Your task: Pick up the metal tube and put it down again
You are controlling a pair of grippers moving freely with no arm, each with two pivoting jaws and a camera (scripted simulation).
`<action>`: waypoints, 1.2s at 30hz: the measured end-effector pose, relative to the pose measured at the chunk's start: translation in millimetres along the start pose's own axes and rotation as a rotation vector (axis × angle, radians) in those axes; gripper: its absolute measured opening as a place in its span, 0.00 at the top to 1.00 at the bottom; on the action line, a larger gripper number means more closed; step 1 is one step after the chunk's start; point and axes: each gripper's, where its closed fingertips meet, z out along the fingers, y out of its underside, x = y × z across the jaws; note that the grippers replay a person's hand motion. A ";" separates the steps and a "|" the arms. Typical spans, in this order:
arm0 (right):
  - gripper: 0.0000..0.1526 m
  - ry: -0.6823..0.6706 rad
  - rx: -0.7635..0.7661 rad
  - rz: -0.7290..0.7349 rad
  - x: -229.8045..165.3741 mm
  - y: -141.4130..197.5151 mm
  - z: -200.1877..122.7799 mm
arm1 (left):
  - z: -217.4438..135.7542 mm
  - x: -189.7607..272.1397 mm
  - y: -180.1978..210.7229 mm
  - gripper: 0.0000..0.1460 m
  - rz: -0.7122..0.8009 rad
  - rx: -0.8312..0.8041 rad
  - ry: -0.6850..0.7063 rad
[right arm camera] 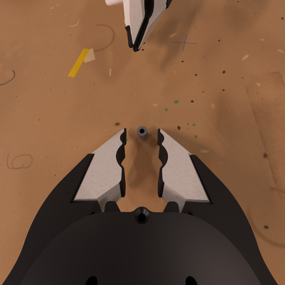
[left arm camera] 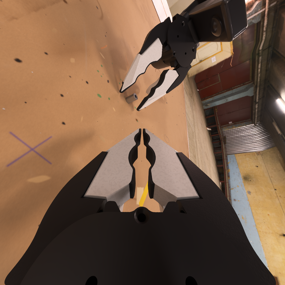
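Right hand-held gripper (right arm camera: 141,131) spread, straddling metal tube (right arm camera: 142,133) lying on desk (right arm camera: 61,108); left hand-held gripper (left arm camera: 141,130) closed, empty, nearby.

Brown speckled tabletop (right arm camera: 46,115), yellow tape strip (right arm camera: 78,63), purple cross mark (left arm camera: 30,149), pencil scribble (right arm camera: 19,161)

Left wrist view: the right claw (left arm camera: 129,100) housing is cut off by the upper edge; the metal tube (left arm camera: 131,98) bore is too small to see into. Right wrist view: the left claw (right arm camera: 135,47) shows only its fingers, the rest cropped at the top edge; the worktop (right arm camera: 46,108) runs past every edge.
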 end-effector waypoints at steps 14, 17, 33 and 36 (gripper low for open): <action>0.72 -0.039 0.027 0.024 -3.6 -2.6 -1.7 | -0.7 7.3 -2.6 0.99 -0.016 0.018 0.054; 0.75 -0.055 0.052 0.033 -5.2 -6.2 -3.6 | -0.5 11.4 -3.2 0.99 -0.024 0.023 0.084; 0.76 -0.072 0.136 0.058 -4.7 -18.7 -11.9 | -0.5 22.3 -5.0 0.99 -0.036 0.035 0.157; 0.76 -0.066 0.144 0.061 -3.4 -19.7 -13.1 | -0.7 21.9 -5.2 0.99 -0.035 0.037 0.153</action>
